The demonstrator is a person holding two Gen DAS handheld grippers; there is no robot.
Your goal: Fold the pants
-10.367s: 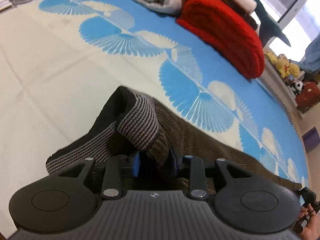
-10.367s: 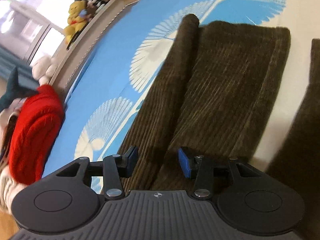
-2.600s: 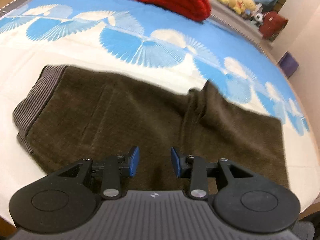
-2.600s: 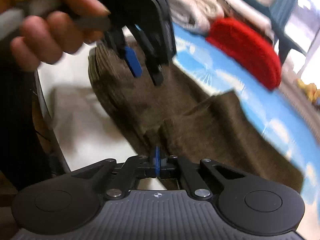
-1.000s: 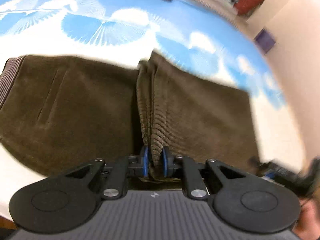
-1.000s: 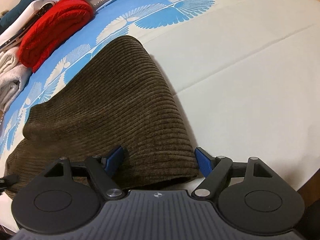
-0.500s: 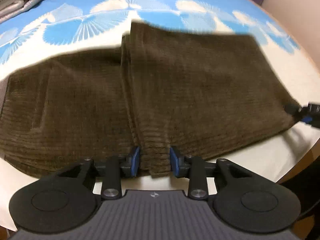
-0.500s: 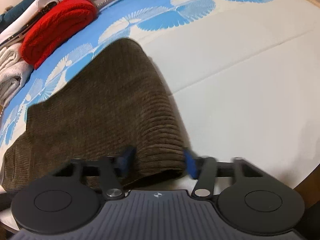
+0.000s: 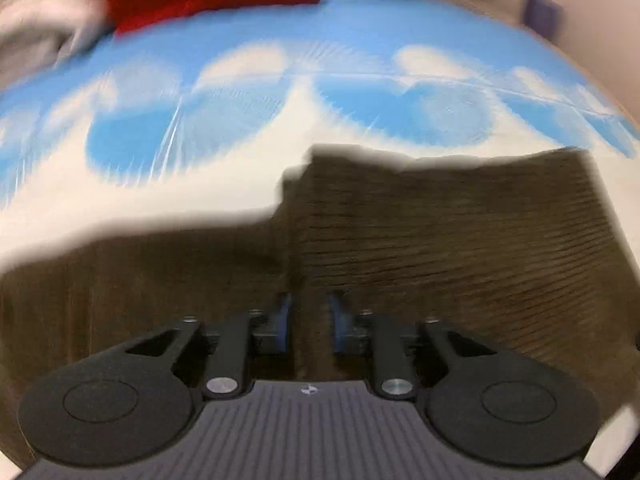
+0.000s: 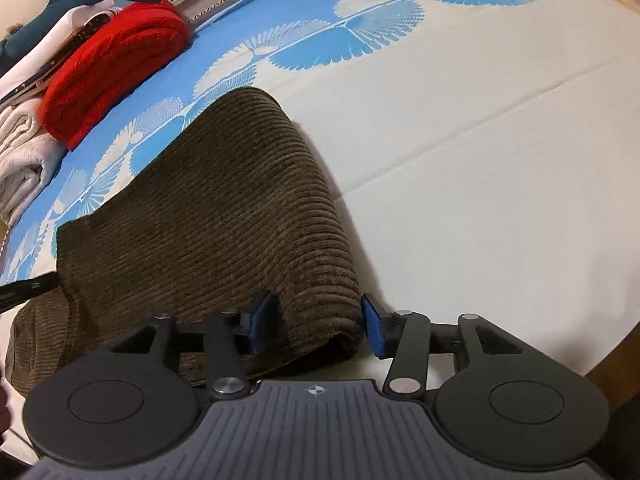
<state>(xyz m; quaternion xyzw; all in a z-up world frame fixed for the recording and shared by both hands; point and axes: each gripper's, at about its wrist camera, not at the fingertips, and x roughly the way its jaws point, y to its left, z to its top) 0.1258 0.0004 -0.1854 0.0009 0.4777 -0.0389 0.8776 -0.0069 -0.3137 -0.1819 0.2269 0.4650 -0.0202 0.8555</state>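
Observation:
The brown corduroy pants lie folded on the blue and cream bed sheet. The leg half lies doubled over the waist half, with its edge running up the middle. My left gripper is open, its blue pads on either side of that edge at the near hem. In the right wrist view the pants end in a rounded fold. My right gripper is open around the near corner of that fold. The left view is blurred.
A red knitted blanket and grey-white folded cloths lie at the far side of the bed. The bed's wooden edge is close on the right. The left gripper's tip shows at the left edge of the right wrist view.
The left gripper has opened from a grip on the folded edge and has dropped low over the pants. The right gripper stays open around the fold's corner.

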